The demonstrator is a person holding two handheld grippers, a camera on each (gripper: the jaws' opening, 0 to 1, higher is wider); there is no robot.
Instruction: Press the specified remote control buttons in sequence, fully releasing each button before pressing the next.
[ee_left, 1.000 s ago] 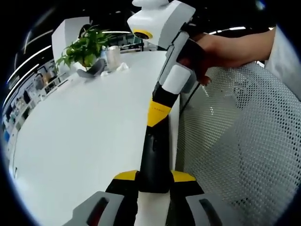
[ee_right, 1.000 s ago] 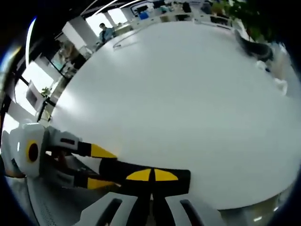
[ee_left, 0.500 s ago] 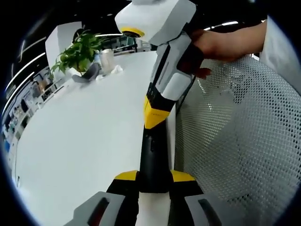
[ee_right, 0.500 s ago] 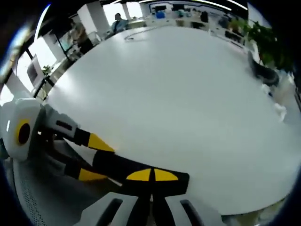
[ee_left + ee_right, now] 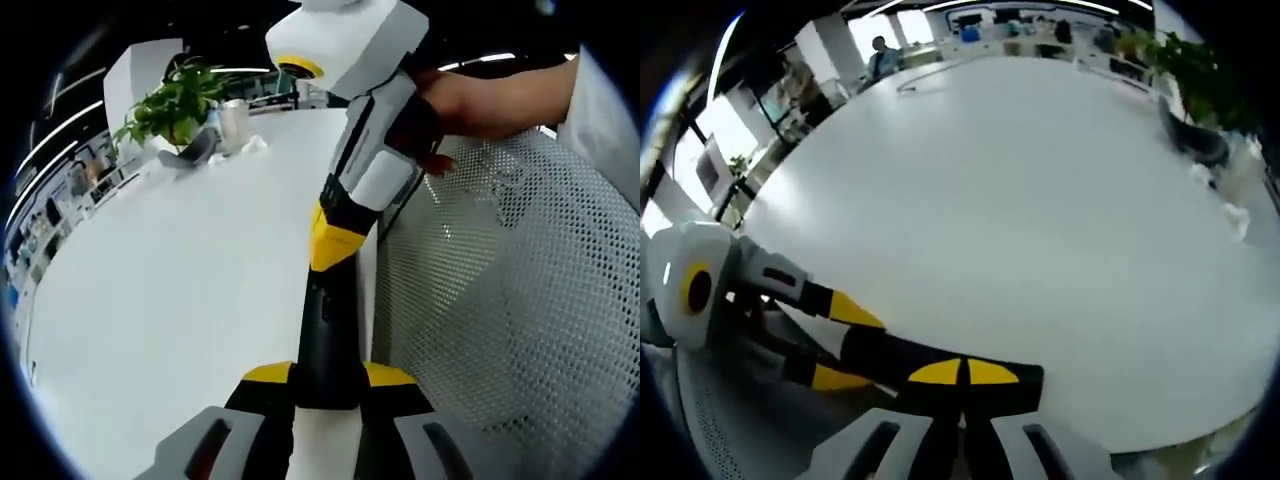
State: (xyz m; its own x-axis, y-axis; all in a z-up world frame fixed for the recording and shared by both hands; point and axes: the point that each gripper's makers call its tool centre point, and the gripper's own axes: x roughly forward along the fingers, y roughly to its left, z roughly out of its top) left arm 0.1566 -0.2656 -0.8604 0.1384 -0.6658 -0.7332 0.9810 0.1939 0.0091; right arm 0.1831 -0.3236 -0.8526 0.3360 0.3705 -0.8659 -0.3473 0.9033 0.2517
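– Jaws first, how do they stand?
– My left gripper (image 5: 328, 375) is clamped on the one remote (image 5: 325, 320), a yellow pad on each side of its near end. My right gripper (image 5: 335, 235) has its two yellow tips pressed together, resting on the remote's far end. I can't make out the buttons.
– And the rest, biggest down?
– One white table (image 5: 180, 280), with the remote held over its edge. One white mesh chair (image 5: 510, 300) is just beside that edge. One hand (image 5: 470, 100) holds the right gripper. On the far side of the table stand one potted plant (image 5: 175, 100) and one cup (image 5: 236, 120).
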